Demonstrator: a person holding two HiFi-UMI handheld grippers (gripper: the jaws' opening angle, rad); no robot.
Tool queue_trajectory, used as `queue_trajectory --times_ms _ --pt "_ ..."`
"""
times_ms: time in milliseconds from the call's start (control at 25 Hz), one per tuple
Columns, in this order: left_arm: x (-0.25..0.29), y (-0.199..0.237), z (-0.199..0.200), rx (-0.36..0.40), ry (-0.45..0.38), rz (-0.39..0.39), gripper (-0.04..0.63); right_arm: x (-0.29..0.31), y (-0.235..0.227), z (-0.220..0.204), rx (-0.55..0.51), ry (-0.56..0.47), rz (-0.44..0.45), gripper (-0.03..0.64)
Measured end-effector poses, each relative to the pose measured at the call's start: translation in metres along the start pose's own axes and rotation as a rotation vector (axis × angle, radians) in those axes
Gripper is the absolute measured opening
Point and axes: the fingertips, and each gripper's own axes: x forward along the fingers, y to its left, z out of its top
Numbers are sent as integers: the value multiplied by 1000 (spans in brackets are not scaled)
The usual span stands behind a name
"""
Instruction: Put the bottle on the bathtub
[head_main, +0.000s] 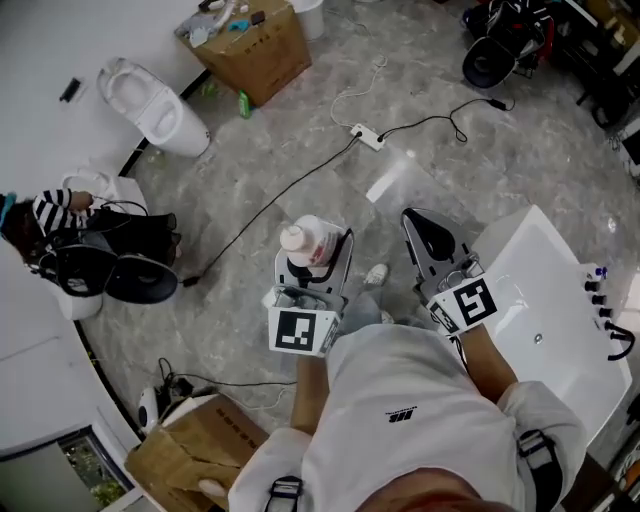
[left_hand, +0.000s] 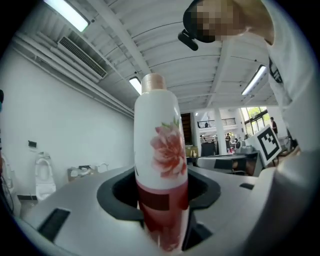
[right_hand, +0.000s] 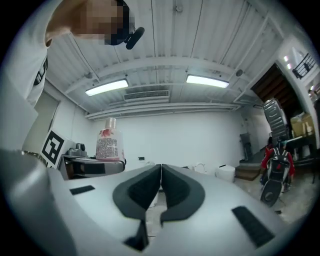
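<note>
Inside my left gripper (head_main: 316, 255), pinched upright with its long axis vertical, stands the white plastic bottle with a pink flower print (left_hand: 160, 150). Rightward, beyond my right gripper (right_hand: 161, 175), which is pressed together on nothing, lies the glossy white bathtub (head_main: 545, 270). I judge the carry goes that way.

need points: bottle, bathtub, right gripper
bottle (left_hand: 166, 149): left gripper view, on the flower print on its body.
bathtub (head_main: 545, 290): head view, on its bare white inner surface.
right gripper (right_hand: 161, 171): right gripper view, where its closed tips meet.
</note>
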Motion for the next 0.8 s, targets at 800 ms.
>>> queue_trajectory --times_ms 800 --pt "293 -11 -9 -35 13 -626 221 45 -223 1 -54 55 -663 -5"
